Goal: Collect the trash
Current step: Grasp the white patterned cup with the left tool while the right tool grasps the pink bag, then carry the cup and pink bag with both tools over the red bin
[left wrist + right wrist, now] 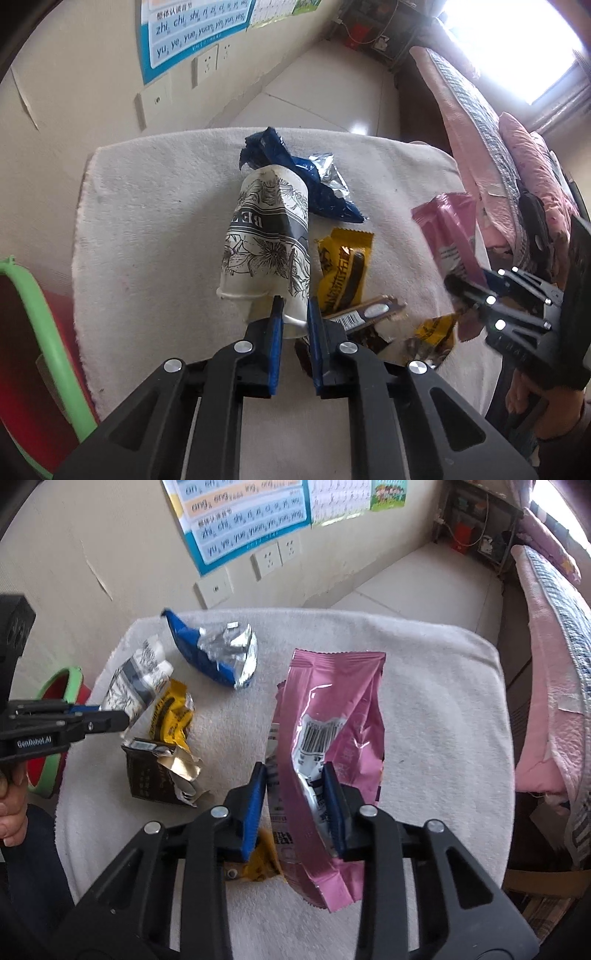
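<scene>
Presently, the left gripper (294,312) has its jaws clenched on the rim of the crushed paper cup (267,236), which lies at frame centre in the left wrist view. The right gripper (295,786) has its jaws grasping the pink wrapper (343,701), centre right in the right wrist view. Between the two lie a yellow wrapper (171,716) and a torn brown carton (155,779), left of centre. A blue foil bag (218,653) sits above them, toward the upper left. All trash rests on the counter's white towel (436,720). A green-rimmed bin (51,771) stands at the left edge.
</scene>
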Tool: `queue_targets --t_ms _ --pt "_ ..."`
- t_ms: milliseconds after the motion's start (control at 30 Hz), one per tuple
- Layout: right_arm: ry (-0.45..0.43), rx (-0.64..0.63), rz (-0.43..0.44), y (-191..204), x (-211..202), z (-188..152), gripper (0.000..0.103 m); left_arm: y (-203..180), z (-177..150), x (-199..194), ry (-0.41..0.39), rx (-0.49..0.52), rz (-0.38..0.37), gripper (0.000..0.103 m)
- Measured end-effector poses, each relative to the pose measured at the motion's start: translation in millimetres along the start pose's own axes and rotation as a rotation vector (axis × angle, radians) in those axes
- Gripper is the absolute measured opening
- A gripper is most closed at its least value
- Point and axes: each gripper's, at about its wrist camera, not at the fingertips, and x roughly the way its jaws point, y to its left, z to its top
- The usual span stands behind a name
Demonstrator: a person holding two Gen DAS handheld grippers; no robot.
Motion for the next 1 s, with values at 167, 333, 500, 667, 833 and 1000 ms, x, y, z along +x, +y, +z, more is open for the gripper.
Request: queue_targets --t_ms 167,333,500,667,833,1000 --pt "-0.049 0.003 0.000 -4.6 -25.3 -1.1 0.031 -5.2 -11.3 -21.3 -0.033 0.007 0.008 0.011" --pt "-0.086 -0.007 0.011 0.2 -52.0 -6.9 0.031 -16.3 -26.6 -49.1 -0.076 0.011 0.004 0.011" --pt "-0.117 -0.010 0.022 3.7 -76.5 -18.0 0.031 -25.8 -43.3 -78.2 -0.126 0.015 0.004 0.011" --pt "-0.139 -0.004 0.035 10.9 -93.4 -28.2 0.031 -27.3 -65.2 -101.6 -0.164 0.011 0.016 0.011" --pt "-0.148 -0.013 0.047 22.8 -101.6 -32.3 0.031 -21.8 -83.3 -115.3 -0.180 -0.007 0.020 0.011" --pt "-0.167 -0.028 0.059 38.8 -109.8 -31.8 0.031 -12.4 -94.5 -124.1 -0.192 -0.027 0.022 0.011"
